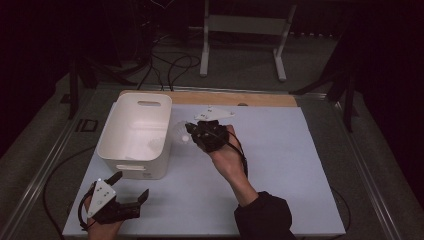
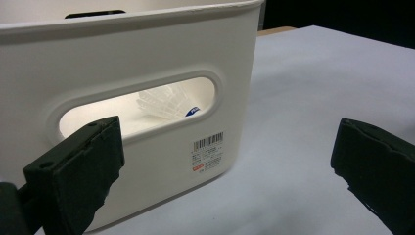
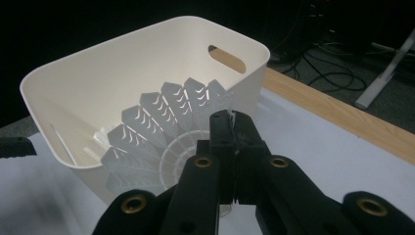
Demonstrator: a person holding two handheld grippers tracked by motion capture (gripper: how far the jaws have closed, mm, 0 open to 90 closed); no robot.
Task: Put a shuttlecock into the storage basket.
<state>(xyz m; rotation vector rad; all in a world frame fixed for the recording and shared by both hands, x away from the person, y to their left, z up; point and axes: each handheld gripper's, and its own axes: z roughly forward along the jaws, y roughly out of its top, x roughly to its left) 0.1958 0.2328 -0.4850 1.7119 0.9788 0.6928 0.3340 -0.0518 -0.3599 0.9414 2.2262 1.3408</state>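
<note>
Work looks abt halfway, judging from how things lie: one white plastic shuttlecock w/ a blue mark (image 2: 164,104) already lies inside the white plastic handled bin (image 1: 116,120), seen thru the near handle slot, and a second white plastic shuttlecock w/ a slotted skirt (image 3: 161,129) is clamped in the right gripper (image 1: 189,131), just beside the bin's right wall near its rim, not yet over the opening. Left to do, prob: carry it over the rim and let go. Right gripper's fingers (image 3: 222,142) are shut tight on the shuttle at its narrow end. Its long axis runs roughly level, along the fingers: skirt fans out toward the bin on the left, nose end back in the grip; exact tilt hard to tell. Left gripper (image 1: 131,186) rests at the near left of the pale grey surface (image 1: 300,165), just in front of the bin, fingers (image 2: 78,171) spread wide, nothing betw. them, pointed at the bin's near wall w/ the barcode label (image 2: 208,152).
</note>
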